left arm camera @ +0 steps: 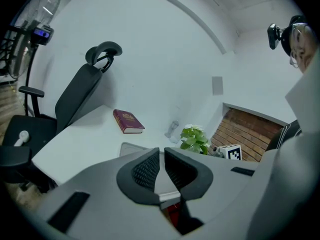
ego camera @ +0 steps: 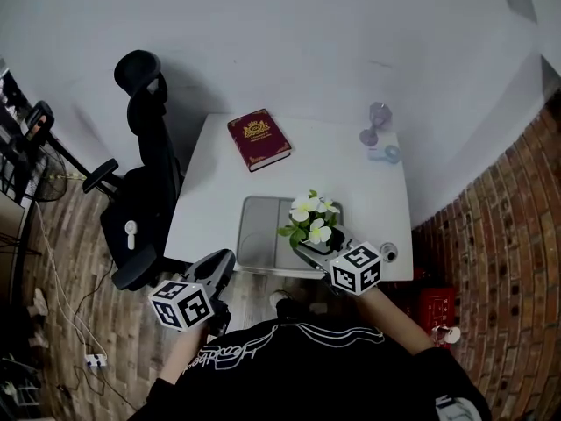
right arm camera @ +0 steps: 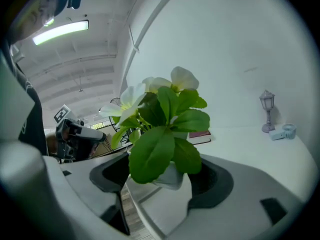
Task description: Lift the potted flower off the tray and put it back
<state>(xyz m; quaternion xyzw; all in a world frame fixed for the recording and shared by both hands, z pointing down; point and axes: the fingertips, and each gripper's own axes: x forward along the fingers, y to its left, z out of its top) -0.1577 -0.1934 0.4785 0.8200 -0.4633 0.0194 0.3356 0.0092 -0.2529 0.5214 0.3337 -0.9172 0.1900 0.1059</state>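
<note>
While against white wall (ego camera: 289,33), white table (ego camera: 337,172)

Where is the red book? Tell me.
In the head view, the red book lies toward the far left of the white table, beyond the grey tray.

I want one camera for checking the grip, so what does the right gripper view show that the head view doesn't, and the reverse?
Only the right gripper view: the white pot pressed between the pads of the right gripper, and a ceiling light.
Only the head view: the black office chair and a red crate.
Both: the leaves and white blooms of the potted flower, the red book, the small lamp ornament, the white table and the left gripper.
</note>
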